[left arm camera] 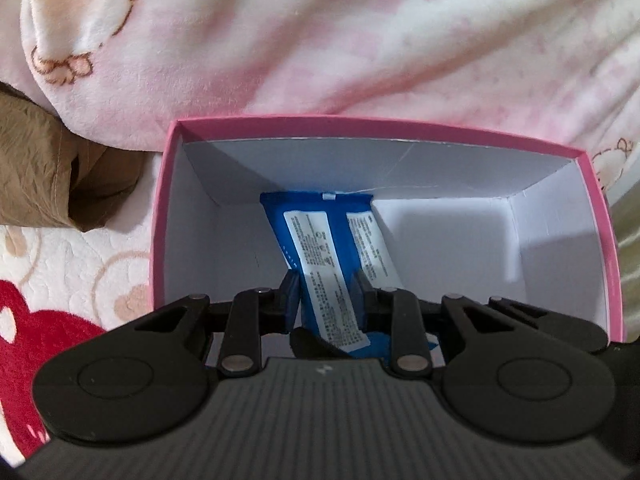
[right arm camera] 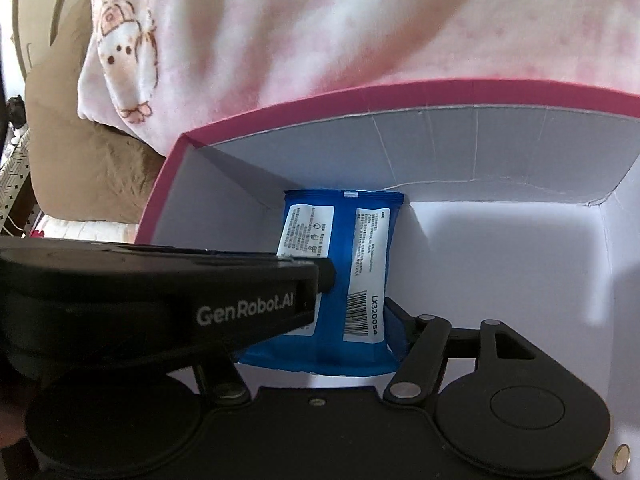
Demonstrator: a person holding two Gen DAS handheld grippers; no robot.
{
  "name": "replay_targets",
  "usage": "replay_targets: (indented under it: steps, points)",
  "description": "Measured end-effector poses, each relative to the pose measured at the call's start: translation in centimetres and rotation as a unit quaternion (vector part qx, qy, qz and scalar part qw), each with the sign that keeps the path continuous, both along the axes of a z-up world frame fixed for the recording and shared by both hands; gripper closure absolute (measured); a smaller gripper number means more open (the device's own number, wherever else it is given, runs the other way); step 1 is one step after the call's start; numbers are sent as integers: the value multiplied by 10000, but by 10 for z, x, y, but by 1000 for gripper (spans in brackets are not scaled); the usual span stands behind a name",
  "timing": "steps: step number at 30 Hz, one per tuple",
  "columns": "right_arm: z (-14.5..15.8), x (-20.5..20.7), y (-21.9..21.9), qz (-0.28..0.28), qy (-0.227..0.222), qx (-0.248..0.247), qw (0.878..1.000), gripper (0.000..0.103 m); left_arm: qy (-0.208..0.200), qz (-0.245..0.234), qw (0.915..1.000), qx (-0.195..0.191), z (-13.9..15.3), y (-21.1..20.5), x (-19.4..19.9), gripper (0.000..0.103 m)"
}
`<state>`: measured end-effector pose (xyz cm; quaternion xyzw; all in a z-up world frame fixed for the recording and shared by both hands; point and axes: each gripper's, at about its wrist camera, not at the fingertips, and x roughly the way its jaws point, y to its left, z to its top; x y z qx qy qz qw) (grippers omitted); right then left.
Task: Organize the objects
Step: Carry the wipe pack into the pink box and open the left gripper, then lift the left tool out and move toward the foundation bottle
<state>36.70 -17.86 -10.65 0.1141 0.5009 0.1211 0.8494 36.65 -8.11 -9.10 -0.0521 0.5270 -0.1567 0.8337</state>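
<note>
A pink box [left arm camera: 360, 126] with a white inside stands open on the bedding. A blue packet [left arm camera: 320, 248] with white labels reaches down into it, its far end at the back wall. My left gripper [left arm camera: 325, 298] is shut on the packet's near part, with a pad pressing on each face. In the right wrist view the same blue packet [right arm camera: 344, 232] shows its barcode inside the pink box [right arm camera: 400, 92]. The left gripper [right arm camera: 326, 276] crosses in front from the left. My right gripper [right arm camera: 340, 320] stands open around the packet's width. Its right finger [right arm camera: 396, 328] is at the packet's edge; its left finger is hidden.
A pink plush blanket [left arm camera: 360, 40] with cartoon animals is heaped right behind the box. Brown cloth [left arm camera: 40, 184] lies to the box's left. White and red patterned bedding [left arm camera: 60, 280] is under the box. The box's right half [left arm camera: 460, 240] holds nothing.
</note>
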Motion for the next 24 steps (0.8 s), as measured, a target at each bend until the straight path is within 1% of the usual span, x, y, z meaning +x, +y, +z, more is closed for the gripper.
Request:
replay_targets:
  steps: [2, 4, 5, 9, 11, 14, 17, 22, 24]
  points:
    - [-1, 2, 2, 28, 71, 14, 10000, 31, -8, 33, 10000, -17, 2, -2, -2, 77]
    - [2, -1, 0, 38, 90, 12, 10000, 29, -57, 2, 10000, -48, 6, 2, -2, 74]
    - [3, -2, -1, 35, 92, 16, 9999, 25, -85, -19, 9999, -70, 7, 4, -1, 72]
    - [11, -11, -3, 85, -5, 62, 9999, 24, -216, -101, 9996, -124, 21, 6, -11, 60]
    - [20, -21, -7, 102, -61, 54, 9999, 24, -268, -156, 9995, 6, 30, 7, -19, 54]
    - [35, -40, -11, 199, -197, 7, 9996, 24, -274, -257, 9992, 104, 43, 17, -33, 54]
    - [55, -64, -13, 207, -384, -59, 9990, 24, -457, -405, 9981, 54, 57, 32, -54, 53]
    - [93, -105, -20, 358, -562, -257, 9974, 24, -444, -620, 9970, -113, 82, 56, -95, 51]
    - [110, -123, -20, 457, -704, -362, 9958, 24, -454, -767, 9960, -90, 97, 63, -113, 51]
